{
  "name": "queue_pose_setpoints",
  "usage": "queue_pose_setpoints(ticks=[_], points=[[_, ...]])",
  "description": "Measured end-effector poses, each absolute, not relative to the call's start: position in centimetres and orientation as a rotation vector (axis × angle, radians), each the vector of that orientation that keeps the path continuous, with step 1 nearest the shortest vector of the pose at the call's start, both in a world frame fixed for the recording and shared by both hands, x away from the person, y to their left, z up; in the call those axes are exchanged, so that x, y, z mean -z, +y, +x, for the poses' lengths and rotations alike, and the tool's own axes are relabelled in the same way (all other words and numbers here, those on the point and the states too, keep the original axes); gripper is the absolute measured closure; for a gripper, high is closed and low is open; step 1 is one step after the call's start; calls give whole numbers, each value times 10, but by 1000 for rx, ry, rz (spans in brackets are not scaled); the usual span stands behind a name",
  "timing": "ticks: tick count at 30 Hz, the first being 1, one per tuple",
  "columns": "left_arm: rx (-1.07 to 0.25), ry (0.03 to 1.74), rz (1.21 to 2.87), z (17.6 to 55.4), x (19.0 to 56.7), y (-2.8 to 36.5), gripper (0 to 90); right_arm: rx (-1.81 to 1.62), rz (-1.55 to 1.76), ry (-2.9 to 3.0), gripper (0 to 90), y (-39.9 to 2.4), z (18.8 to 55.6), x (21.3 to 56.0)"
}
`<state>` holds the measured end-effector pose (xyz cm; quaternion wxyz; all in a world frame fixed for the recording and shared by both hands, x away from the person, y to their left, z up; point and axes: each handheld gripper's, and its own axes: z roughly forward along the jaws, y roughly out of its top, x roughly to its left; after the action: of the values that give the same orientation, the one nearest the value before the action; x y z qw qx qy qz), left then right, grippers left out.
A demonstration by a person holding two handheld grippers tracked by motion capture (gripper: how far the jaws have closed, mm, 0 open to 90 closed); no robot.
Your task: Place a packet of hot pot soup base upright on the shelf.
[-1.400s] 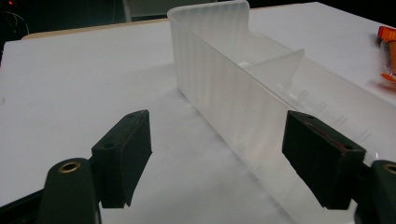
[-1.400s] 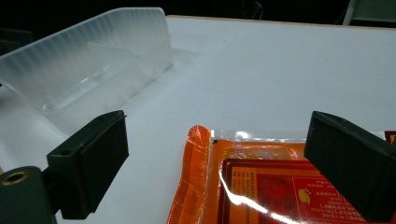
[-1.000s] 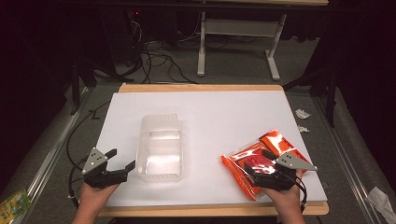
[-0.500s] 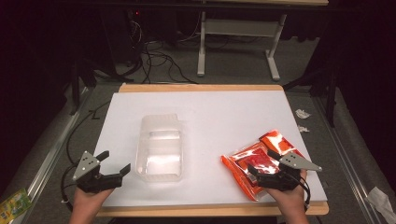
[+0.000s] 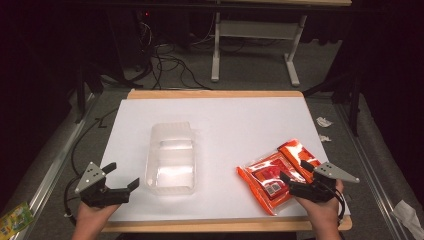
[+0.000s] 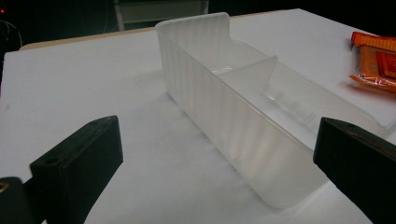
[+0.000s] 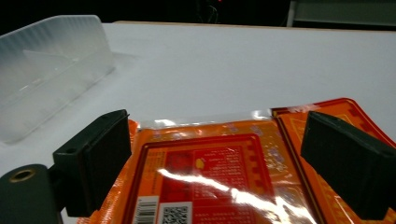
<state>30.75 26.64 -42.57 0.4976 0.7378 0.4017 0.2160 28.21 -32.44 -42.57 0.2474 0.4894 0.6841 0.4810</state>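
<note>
Evidently light, limp and slick, the packet (image 5: 274, 176) lies on the table (image 5: 225, 120) right of the bin (image 5: 171, 159), best pinched at its sealed near edge by the right gripper (image 5: 296, 176), whose wide jaws straddle it ungripped, while the left gripper (image 5: 122, 176), jaws wide and empty after opening, sits left of the bin.

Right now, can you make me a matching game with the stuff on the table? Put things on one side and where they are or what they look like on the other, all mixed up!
Things:
1. clear plastic tray
2. orange packets
3. left gripper
4. table

Descriptions:
A. white top
B. shiny wrapper, in front of the right gripper
C. see-through, with a divider inside
D. jaws open, beside the tray's near left corner, not touching it

Pairs: 1-C, 2-B, 3-D, 4-A
</note>
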Motion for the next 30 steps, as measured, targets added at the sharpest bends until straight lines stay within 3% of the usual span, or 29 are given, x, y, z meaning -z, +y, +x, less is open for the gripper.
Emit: queue_pose_setpoints(ticks=[12,30], points=[[-519,1017,1795,311,431,276,47,-1257,1531,1754,26,-375,276,437],[-521,1007,1815,313,436,275,85,-1272,1825,1606,20,-424,278,464]])
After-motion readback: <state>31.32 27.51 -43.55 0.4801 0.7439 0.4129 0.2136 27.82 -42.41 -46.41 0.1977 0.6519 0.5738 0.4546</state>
